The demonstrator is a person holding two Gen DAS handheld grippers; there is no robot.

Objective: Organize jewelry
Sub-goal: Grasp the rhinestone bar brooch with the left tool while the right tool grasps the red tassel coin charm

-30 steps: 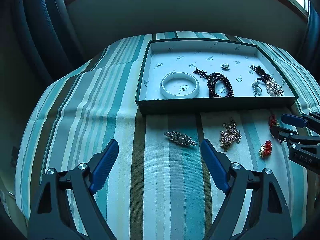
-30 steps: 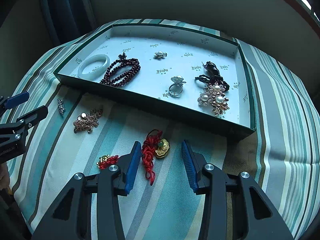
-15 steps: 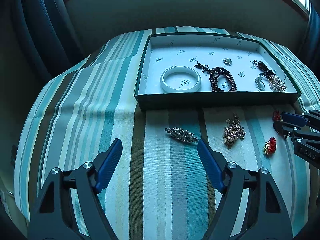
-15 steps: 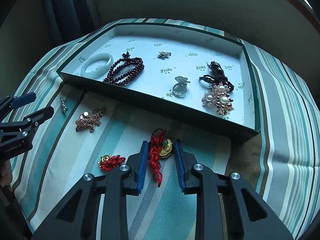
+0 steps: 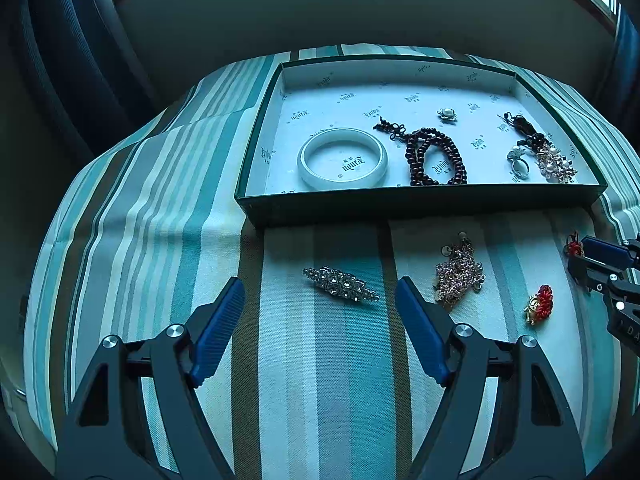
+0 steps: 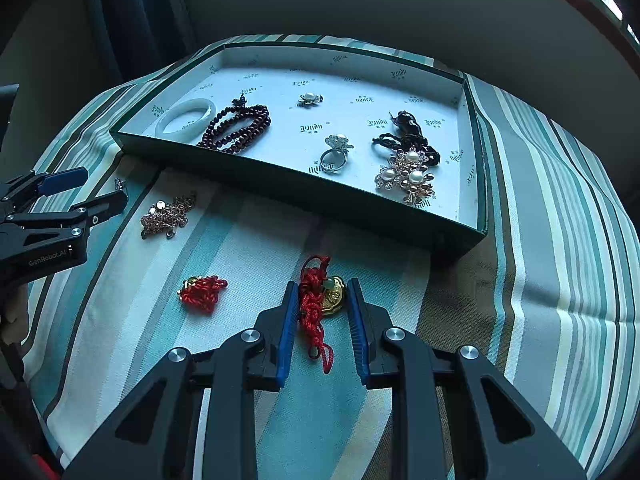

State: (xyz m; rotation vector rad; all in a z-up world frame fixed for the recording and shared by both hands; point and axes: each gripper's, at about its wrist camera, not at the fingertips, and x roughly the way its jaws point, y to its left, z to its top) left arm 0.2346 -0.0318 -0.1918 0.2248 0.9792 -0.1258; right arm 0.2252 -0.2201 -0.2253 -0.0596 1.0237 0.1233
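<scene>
A dark green tray (image 5: 416, 207) (image 6: 256, 178) holds a white bangle (image 5: 343, 159), a dark bead bracelet (image 5: 436, 156), a ring (image 6: 334, 158), a pearl brooch (image 6: 406, 178) and other pieces. On the striped cloth lie a silver bar brooch (image 5: 341, 284), a gold chain cluster (image 5: 458, 274) (image 6: 168, 214), a small red knot charm (image 5: 541, 305) (image 6: 203, 287) and a red cord with a gold pendant (image 6: 320, 300). My right gripper (image 6: 323, 294) has its fingers closed around the red cord pendant, touching it on both sides. My left gripper (image 5: 320, 304) is open and empty, just short of the silver bar brooch.
The striped cloth covers a rounded table that drops off at the left and front edges. Dark curtains (image 5: 80, 60) hang behind at the left, and a wall runs behind the tray. My left gripper also shows at the left edge of the right wrist view (image 6: 76, 192).
My right gripper has narrowed from wide open onto the red cord pendant. My left gripper has moved closer to the silver bar brooch, still open.
</scene>
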